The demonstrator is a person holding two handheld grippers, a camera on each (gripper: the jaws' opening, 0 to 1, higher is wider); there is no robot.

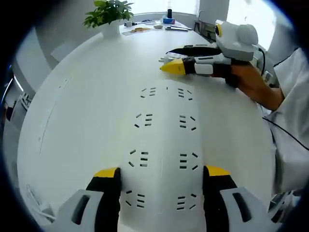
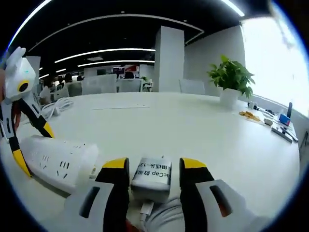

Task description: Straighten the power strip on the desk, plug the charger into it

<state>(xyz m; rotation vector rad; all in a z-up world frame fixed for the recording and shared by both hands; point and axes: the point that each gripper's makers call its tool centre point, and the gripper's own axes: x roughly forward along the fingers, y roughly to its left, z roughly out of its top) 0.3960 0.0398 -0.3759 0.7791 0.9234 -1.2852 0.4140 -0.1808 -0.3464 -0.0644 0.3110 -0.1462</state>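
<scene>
A white power strip (image 1: 161, 125) lies lengthwise on the white desk (image 1: 77, 106), running away from the left gripper view. My left gripper (image 1: 161, 176) has its yellow-tipped jaws on both long sides of the strip's near end, shut on it. The right gripper view shows the strip (image 2: 58, 162) at the lower left, with the left gripper (image 2: 34, 146) clamped across its end. My right gripper (image 2: 152, 166) is shut on a grey-white charger (image 2: 152, 175), whose cable stub points back at the camera. The right gripper (image 1: 171, 59) hovers beyond the strip's far end, held by a hand (image 1: 251, 82).
A potted plant (image 1: 108, 12) (image 2: 231, 77) stands near the desk's far edge. Small items (image 1: 164, 21) (image 2: 270, 121) lie by the window side. A white cable (image 2: 58, 106) is coiled behind the strip. A person's white sleeve (image 1: 294, 121) is on the right.
</scene>
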